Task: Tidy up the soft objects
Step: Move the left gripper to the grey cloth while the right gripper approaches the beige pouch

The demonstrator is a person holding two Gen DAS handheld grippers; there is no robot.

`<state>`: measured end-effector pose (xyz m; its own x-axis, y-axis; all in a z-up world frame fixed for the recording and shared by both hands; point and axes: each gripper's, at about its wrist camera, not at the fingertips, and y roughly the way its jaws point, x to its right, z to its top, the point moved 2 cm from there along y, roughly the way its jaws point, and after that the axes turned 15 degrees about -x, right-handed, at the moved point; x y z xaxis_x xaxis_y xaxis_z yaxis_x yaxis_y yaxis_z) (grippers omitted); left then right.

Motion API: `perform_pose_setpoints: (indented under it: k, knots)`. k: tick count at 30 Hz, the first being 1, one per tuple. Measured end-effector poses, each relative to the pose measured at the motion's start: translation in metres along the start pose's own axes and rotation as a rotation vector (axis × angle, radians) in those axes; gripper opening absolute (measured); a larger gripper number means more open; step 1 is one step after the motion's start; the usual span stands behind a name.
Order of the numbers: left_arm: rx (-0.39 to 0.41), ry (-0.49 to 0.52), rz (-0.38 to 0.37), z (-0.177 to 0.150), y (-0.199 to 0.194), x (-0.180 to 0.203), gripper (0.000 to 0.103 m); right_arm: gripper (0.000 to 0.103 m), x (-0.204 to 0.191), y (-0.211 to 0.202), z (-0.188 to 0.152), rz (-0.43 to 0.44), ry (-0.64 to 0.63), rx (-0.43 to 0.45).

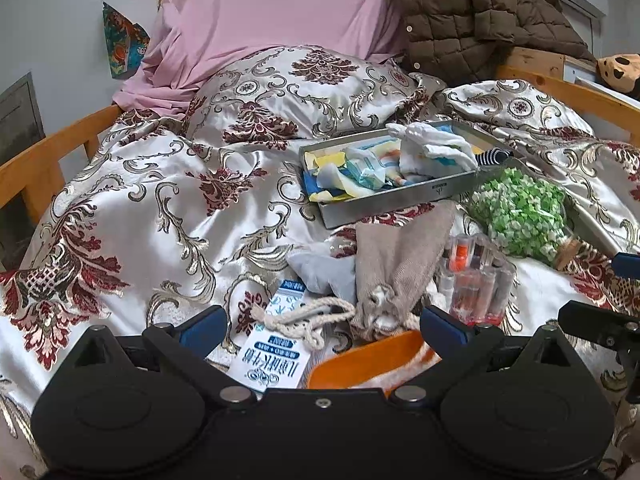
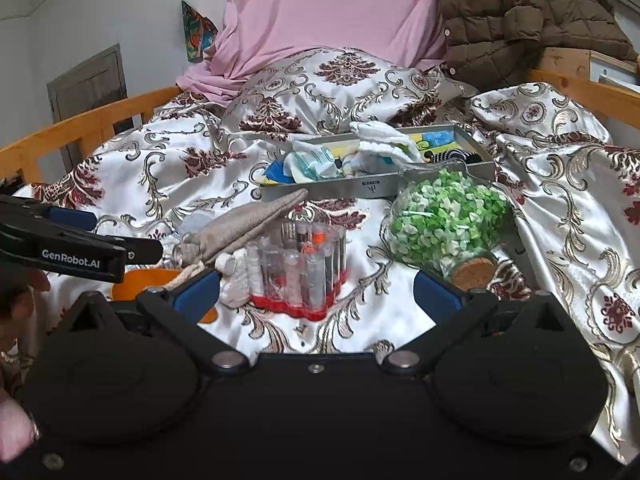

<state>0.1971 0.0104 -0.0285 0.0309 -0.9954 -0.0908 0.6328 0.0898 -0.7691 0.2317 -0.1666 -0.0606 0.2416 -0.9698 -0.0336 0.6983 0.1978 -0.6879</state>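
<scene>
A grey metal tray (image 1: 384, 204) (image 2: 320, 191) on the bed holds several soft cloths and socks, with a white cloth (image 1: 432, 144) (image 2: 380, 136) on top. In front of it lie a beige drawstring pouch (image 1: 396, 256) (image 2: 248, 224), a pale blue-white cloth (image 1: 324, 272) and an orange-and-white soft item (image 1: 372, 360) (image 2: 140, 280). My left gripper (image 1: 324, 330) is open just above the orange item and the pouch's cord, with nothing held. My right gripper (image 2: 318, 292) is open behind a clear pack of small tubes (image 2: 298, 268) (image 1: 476, 280).
A glass jar of green paper bits with a cork (image 2: 444, 220) (image 1: 520, 216) lies right of the tubes. A printed white packet (image 1: 276, 352) sits near the left gripper. A patterned pillow (image 1: 304, 92), pink sheet (image 2: 332, 12) and brown quilted jacket (image 2: 520, 12) fill the back; wooden rails (image 1: 48, 152) edge the bed.
</scene>
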Motion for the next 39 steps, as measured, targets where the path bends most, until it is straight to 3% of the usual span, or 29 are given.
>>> perform_pose_setpoints:
  k: [16, 24, 39]
  knots:
    - [-0.022, -0.076, 0.002, 0.013, 0.02, -0.018, 0.102, 0.102, 0.005, 0.029, 0.01, -0.004, 0.028, 0.041]
    - [-0.06, -0.146, -0.045, 0.019, 0.034, -0.032, 0.102, 0.102, 0.003, 0.044, 0.02, 0.023, 0.012, 0.038]
    - [-0.083, -0.164, -0.128, 0.038, 0.06, -0.036, 0.102, 0.102, -0.008, 0.065, 0.03, 0.026, -0.024, 0.048]
